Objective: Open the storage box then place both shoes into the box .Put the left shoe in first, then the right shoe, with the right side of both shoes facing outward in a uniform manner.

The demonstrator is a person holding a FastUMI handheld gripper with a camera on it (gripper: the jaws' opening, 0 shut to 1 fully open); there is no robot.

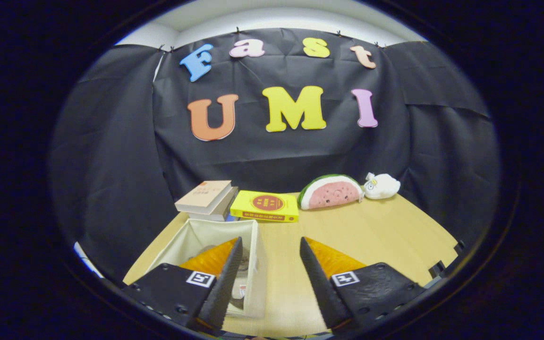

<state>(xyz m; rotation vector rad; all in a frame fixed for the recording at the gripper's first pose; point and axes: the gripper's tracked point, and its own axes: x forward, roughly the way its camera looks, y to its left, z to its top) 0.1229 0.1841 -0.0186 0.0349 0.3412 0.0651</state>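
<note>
A white fabric storage box (253, 236) stands open on the wooden table (376, 236), under and just ahead of my left finger. Inside it, part of a shoe (242, 276) shows beside the left finger; how it lies I cannot tell. My gripper (270, 245) hovers above the table with its fingers spread wide apart and nothing between them. The left finger hangs over the box's right side. The right finger is over bare table to the right of the box.
Beyond the box lie a stack of books (207, 199) and a yellow book (265, 206). A watermelon-slice plush (331, 192) and a small white plush (381, 185) sit at the table's far edge by the black cloth wall. Bare table stretches right of the box.
</note>
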